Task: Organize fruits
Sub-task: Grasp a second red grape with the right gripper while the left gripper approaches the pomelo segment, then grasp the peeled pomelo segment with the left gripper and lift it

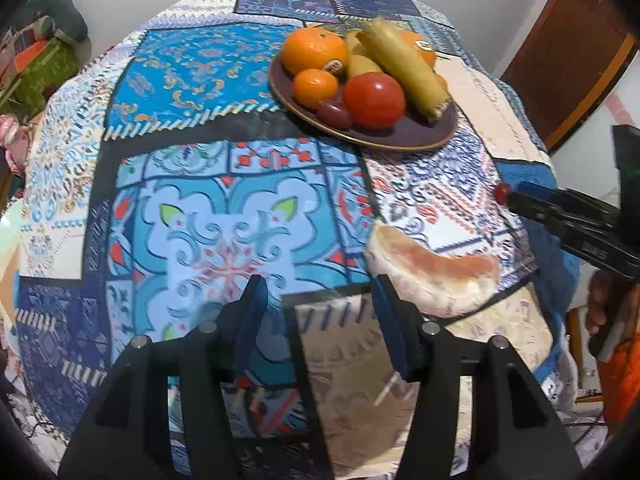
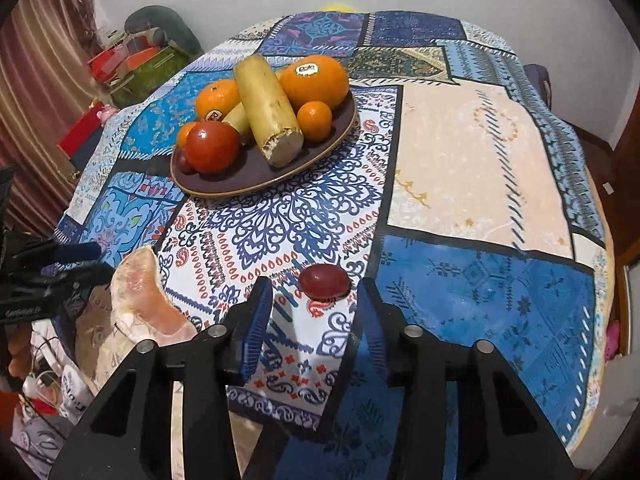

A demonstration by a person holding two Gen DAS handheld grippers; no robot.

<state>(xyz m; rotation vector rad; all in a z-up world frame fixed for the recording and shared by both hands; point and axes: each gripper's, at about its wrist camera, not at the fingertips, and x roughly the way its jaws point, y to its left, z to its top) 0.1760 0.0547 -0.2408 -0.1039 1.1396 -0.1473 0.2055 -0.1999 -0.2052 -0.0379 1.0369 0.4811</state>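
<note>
A brown plate on the patterned tablecloth holds oranges, a red tomato, a yellow-green banana-like piece and a dark grape. A pomelo segment lies near the table's front edge, just right of my open, empty left gripper. A loose red grape lies on the cloth just ahead of my open right gripper, between its fingertips but not touched.
The table edge drops off close to the pomelo segment. Boxes and clutter stand beyond the table's left side. A wooden door is at the right. A wall is behind.
</note>
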